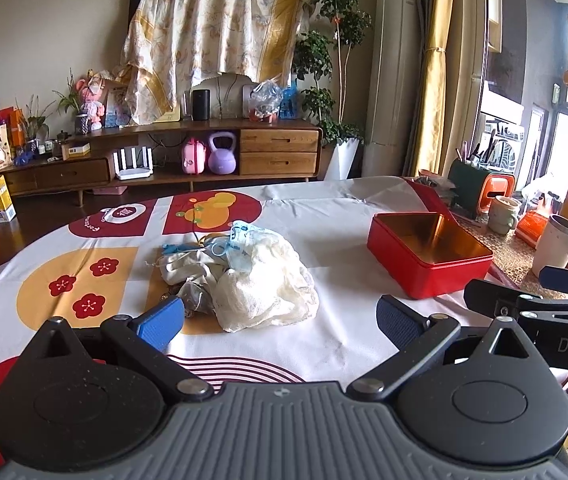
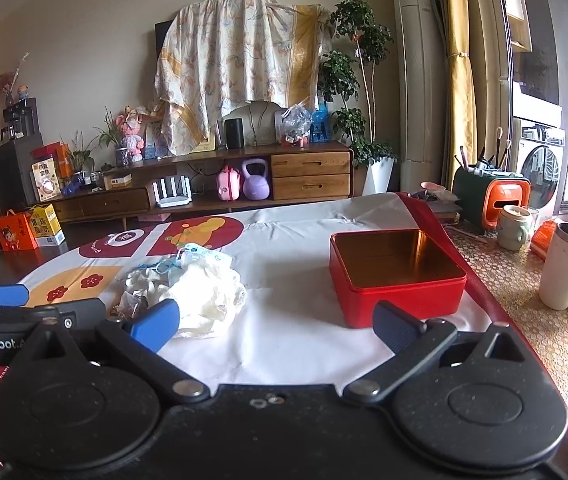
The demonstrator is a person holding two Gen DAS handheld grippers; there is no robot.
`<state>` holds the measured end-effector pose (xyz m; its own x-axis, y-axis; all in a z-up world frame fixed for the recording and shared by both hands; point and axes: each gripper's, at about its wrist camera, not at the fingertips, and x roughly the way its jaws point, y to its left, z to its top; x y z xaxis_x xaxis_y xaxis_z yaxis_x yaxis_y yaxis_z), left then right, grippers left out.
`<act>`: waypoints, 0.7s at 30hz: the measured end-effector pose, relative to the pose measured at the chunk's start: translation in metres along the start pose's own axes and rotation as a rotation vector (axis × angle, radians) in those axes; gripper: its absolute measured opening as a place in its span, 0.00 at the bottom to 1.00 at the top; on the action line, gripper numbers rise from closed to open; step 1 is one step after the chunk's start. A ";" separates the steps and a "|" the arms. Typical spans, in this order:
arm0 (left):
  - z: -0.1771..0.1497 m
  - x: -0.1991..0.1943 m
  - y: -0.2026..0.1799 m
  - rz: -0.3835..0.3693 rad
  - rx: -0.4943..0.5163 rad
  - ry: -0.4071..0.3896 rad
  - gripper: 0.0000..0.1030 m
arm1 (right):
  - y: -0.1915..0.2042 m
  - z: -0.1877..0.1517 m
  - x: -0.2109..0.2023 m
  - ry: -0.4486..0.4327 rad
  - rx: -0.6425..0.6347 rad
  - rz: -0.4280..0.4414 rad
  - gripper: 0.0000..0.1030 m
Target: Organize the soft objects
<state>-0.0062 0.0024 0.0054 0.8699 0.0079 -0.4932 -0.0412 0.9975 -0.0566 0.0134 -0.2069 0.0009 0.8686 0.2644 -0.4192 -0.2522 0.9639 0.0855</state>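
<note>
Task looking barely begun, judging by layout: red tin (image 2: pixel 397 276) sitting open and showing bare gold interior, nothing inside as far as both views show. All soft items remaining in one heap, so whole sorting job appearing left to do.

Pile of soft objects (image 1: pixel 240 276) lying on printed tablecloth (image 1: pixel 335 216), roughly mid-table, left of tin and apart from it w/ bare cloth between. Looking like crumpled cream mesh/gauze fabric (image 1: pixel 268 292) on right side of heap, pale whitish cloth bits at left, blue face mask (image 1: pixel 240 244) w/ ear loops draped on top. Small dark/metallic bits peeking at heap's near-left edge, too small to ID. Everything tangled and floppy, probably needing picking one piece at a time.

Left gripper (image 1: pixel 280 322) hovering low just in front of pile, jaws spread wide, holding nothing; left blue pad overlapping heap's near edge in view, contact not clear. Right gripper (image 2: pixel 278 326) hovering near table between pile and tin, jaws also spread wide, empty. Each gripper also showing at edge of other's view.

Bkgd: mug and white kettle-type jug past table's right edge, not task-related.
</note>
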 end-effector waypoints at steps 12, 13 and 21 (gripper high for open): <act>0.003 -0.007 0.000 0.003 0.010 -0.034 1.00 | 0.001 0.002 -0.004 -0.033 0.003 0.029 1.00; 0.003 -0.008 0.000 0.004 0.012 -0.035 1.00 | 0.001 0.002 -0.004 -0.035 0.000 0.028 1.00; 0.003 -0.007 0.000 0.002 0.013 -0.039 1.00 | 0.002 0.004 -0.007 -0.040 -0.001 0.033 1.00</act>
<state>-0.0110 0.0026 0.0116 0.8882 0.0128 -0.4593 -0.0371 0.9983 -0.0439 0.0089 -0.2065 0.0079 0.8763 0.2973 -0.3792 -0.2816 0.9546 0.0977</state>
